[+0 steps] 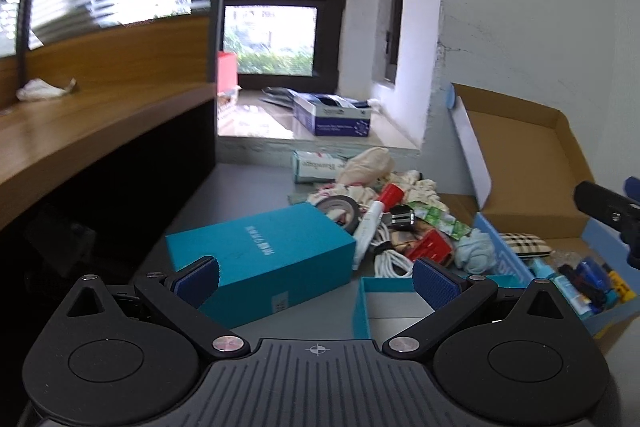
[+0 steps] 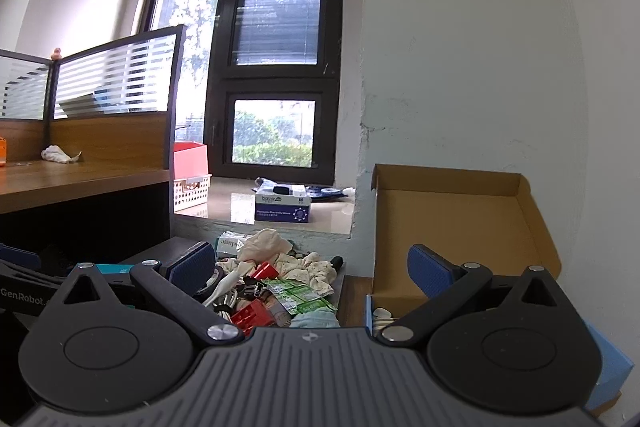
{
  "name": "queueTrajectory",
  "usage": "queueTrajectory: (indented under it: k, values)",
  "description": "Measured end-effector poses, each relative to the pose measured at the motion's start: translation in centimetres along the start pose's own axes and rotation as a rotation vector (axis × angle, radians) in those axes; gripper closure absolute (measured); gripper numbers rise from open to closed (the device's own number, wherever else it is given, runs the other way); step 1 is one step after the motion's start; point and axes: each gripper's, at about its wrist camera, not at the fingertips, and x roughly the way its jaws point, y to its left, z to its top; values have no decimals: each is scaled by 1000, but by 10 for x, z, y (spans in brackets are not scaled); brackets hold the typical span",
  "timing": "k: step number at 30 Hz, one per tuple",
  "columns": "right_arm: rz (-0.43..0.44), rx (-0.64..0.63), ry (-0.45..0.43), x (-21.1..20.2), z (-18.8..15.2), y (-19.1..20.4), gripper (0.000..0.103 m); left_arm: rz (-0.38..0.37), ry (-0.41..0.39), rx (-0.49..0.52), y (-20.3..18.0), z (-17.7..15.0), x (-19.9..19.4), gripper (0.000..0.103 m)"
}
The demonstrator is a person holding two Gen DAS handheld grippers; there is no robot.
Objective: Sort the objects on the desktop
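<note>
looking along my left gripper (image 1: pixel 316 281), i see the grey worktop (image 1: pixel 248 187) running up to a pale stone window ledge (image 1: pixel 256 125), with a brown wooden desk shelf (image 1: pixel 80 123) off to the left. largest of the things to sort into is the open brown cardboard box with blue outer sides (image 1: pixel 532 167), standing at the right against the white wall; its raised lid leans back, and its tray holds a checked black-and-cream case (image 1: pixel 524 245) and some small blue and yellow bits i cannot make out.

next in size is the teal rectangular cardboard box (image 1: pixel 260 259), lying flat just ahead of my left gripper, partly behind the left blue pad. beside it to the right sits an open shallow teal tray (image 1: pixel 366 301), its bare grey floor showing.

between the teal box and the cardboard box lies a heap: cream patterned cloth (image 1: pixel 368 163) at the back, a light blue crumpled cloth (image 1: pixel 476 249) at the front right, a coiled white cable (image 1: pixel 390 259), a grey tape roll (image 1: pixel 340 209) touching the teal box's far corner, a white tube with a red cap (image 1: pixel 374 223), a small red box (image 1: pixel 430 247) and green sachets (image 1: pixel 444 221).

my left gripper is spread wide with nothing between the pads. my right gripper (image 2: pixel 312 273) is likewise spread wide and holds nothing, raised over the heap and the cardboard box.
</note>
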Motion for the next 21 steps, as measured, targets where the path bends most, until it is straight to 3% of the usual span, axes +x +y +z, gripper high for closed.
queueTrajectory:
  k: [11,15,19,21]
  values:
    - [127,143,141,78,18,-46,2,-44,48,-38,-4,10,14,0]
    - [196,112,205,115,16,-54,11,-63,49,-42,-7,14,18,0]
    - [266,93,344,162,11,-61,22,-98,46,-51,-12,15,21,0]
    - [305,152,434,189,4,-71,27,-99,50,-43,-14,15,23,0]
